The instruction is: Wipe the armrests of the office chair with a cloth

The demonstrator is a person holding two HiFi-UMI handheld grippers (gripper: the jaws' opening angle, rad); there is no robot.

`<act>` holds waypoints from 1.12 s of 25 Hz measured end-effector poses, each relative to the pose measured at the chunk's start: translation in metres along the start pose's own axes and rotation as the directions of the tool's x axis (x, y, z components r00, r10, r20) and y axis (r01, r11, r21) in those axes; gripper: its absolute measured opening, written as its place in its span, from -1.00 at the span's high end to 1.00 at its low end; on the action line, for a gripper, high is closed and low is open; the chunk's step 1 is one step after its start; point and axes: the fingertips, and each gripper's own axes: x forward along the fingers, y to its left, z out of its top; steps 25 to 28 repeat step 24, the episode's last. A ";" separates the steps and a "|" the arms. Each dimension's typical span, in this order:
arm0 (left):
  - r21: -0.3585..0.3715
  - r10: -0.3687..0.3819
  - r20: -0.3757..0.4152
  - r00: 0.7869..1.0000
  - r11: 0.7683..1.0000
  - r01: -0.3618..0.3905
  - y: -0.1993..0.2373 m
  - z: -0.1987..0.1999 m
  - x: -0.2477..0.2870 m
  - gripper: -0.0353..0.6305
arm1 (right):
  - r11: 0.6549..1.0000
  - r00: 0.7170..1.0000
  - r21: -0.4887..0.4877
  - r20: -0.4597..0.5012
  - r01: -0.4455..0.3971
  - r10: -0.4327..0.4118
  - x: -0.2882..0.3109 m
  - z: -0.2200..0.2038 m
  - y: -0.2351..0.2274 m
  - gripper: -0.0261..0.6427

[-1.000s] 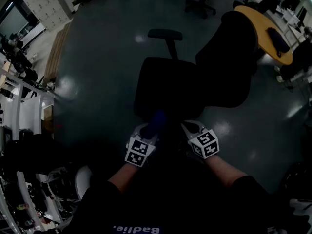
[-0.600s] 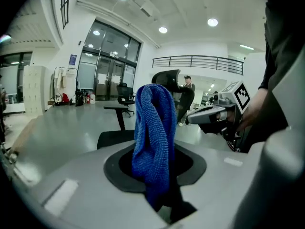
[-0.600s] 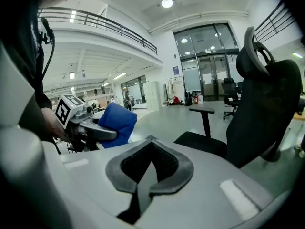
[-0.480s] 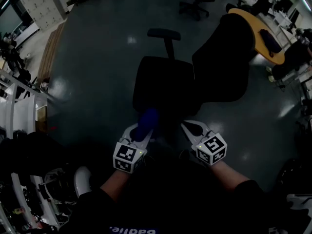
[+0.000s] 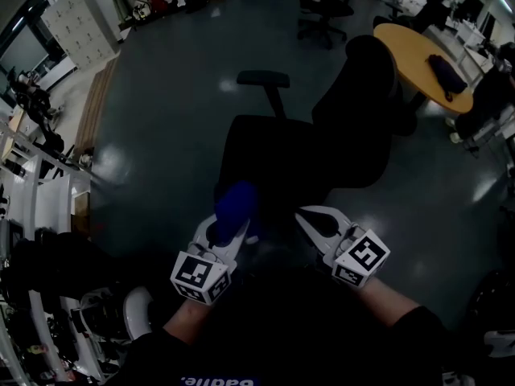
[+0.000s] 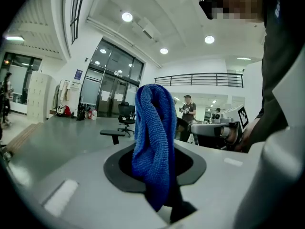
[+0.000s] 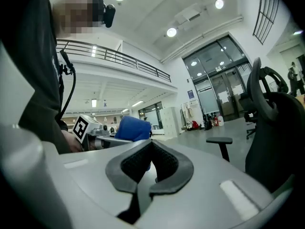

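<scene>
A black office chair (image 5: 273, 155) stands in front of me, its backrest (image 5: 370, 119) to the right and one armrest (image 5: 263, 79) on the far side. My left gripper (image 5: 229, 215) is shut on a blue cloth (image 5: 233, 202), held up at the near edge of the seat. In the left gripper view the blue cloth (image 6: 153, 142) hangs bunched between the jaws, and the far armrest (image 6: 114, 133) shows small behind it. My right gripper (image 5: 310, 215) is shut with nothing in it, beside the left one. In the right gripper view the cloth (image 7: 132, 129) and armrest (image 7: 219, 140) appear.
A round wooden table (image 5: 426, 55) with a dark object on it stands at the back right. Another office chair (image 5: 322, 10) is farther off. Shelving and clutter (image 5: 32, 199) line the left side. A person stands in the distance (image 6: 188, 109).
Both grippers have drawn back toward me and spread a little apart. The left one has lifted the blue cloth, which now shows larger above the seat's near edge.
</scene>
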 end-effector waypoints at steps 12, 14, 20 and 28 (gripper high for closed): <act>0.024 0.004 0.030 1.000 1.000 -0.005 -0.033 0.025 0.023 0.52 | 0.998 0.998 -0.022 0.034 -0.057 0.058 -0.017 0.018 -0.013 0.92; 0.023 0.002 0.030 1.000 1.000 -0.003 -0.037 0.026 0.023 0.52 | 0.998 0.998 -0.019 0.034 -0.059 0.059 -0.019 0.018 -0.014 0.92; 0.021 0.002 0.026 1.000 1.000 -0.003 -0.041 0.024 0.018 0.52 | 0.998 0.998 -0.018 0.024 -0.056 0.056 -0.018 0.013 -0.012 0.92; 0.017 0.004 0.024 1.000 1.000 -0.004 -0.043 0.021 0.013 0.52 | 0.999 0.999 -0.014 0.012 -0.045 0.045 -0.019 0.006 -0.010 0.92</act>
